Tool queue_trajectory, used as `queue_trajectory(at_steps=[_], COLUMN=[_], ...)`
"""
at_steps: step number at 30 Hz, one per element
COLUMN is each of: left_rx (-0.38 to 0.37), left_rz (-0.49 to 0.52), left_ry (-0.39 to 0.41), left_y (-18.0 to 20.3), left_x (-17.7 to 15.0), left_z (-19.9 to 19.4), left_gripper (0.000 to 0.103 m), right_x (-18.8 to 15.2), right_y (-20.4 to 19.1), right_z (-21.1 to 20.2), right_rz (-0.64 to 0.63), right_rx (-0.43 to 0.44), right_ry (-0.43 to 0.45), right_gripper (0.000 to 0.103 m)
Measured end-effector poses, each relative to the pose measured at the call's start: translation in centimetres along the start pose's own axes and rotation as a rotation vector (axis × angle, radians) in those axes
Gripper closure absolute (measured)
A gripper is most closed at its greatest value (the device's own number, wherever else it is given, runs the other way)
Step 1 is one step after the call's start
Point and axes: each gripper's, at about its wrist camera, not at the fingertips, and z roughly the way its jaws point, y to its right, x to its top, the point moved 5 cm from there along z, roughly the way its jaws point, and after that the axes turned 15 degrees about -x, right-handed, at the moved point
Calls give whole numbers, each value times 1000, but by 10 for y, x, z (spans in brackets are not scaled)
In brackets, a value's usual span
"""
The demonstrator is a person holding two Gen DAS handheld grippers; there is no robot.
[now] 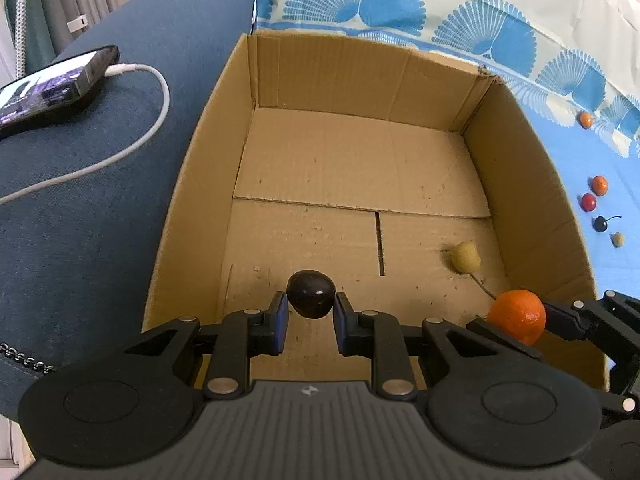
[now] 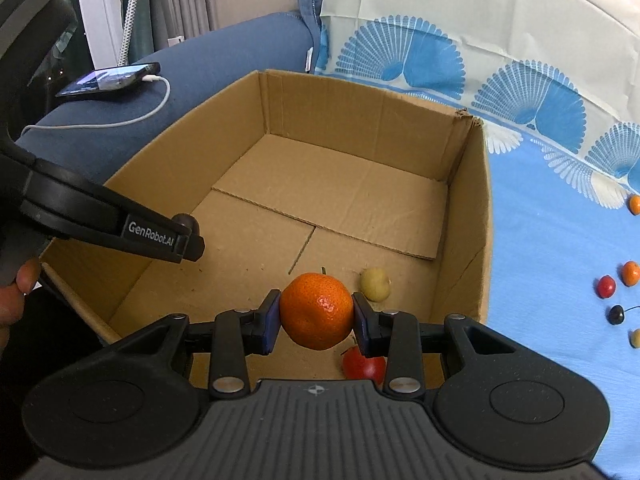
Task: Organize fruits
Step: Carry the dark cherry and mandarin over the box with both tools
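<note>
An open cardboard box (image 1: pixel 440 88) (image 2: pixel 468 200) sits on a blue patterned cloth. My left gripper (image 1: pixel 310 306) is shut on a dark plum-like fruit (image 1: pixel 310 294) and holds it over the box's near left part; it shows at the left of the right wrist view (image 2: pixel 188 236). My right gripper (image 2: pixel 316 314) is shut on an orange (image 2: pixel 316 310) over the box's near right part; the orange also shows in the left wrist view (image 1: pixel 518 315). A pale yellow fruit (image 1: pixel 465 257) (image 2: pixel 375 284) and a red fruit (image 2: pixel 362 364) lie on the box floor.
Several small fruits lie on the cloth right of the box: orange ones (image 1: pixel 599 185) (image 2: pixel 631 273), a red one (image 1: pixel 588 201) (image 2: pixel 606 286), a dark cherry (image 1: pixel 601 223) (image 2: pixel 616 314). A phone (image 1: pixel 52 88) with a white cable (image 1: pixel 160 92) rests on the blue sofa arm at the left.
</note>
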Motion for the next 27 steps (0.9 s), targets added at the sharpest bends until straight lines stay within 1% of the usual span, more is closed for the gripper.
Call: queue_trajectory(at_steps=[13,27], left_rx=[11,21], left_rz=[4,9], left_ry=[-25,-34], left_y=[-3,-5], left_x=[-1,1], left_z=[15,20], left_gripper=[77,77], right_x=[0,0], right_y=[-1,-1], right_z=[10,12], right_rz=[-11,-19], right_rx=[-7,0], right_ry=[-18,-18], right_gripper=[65,65])
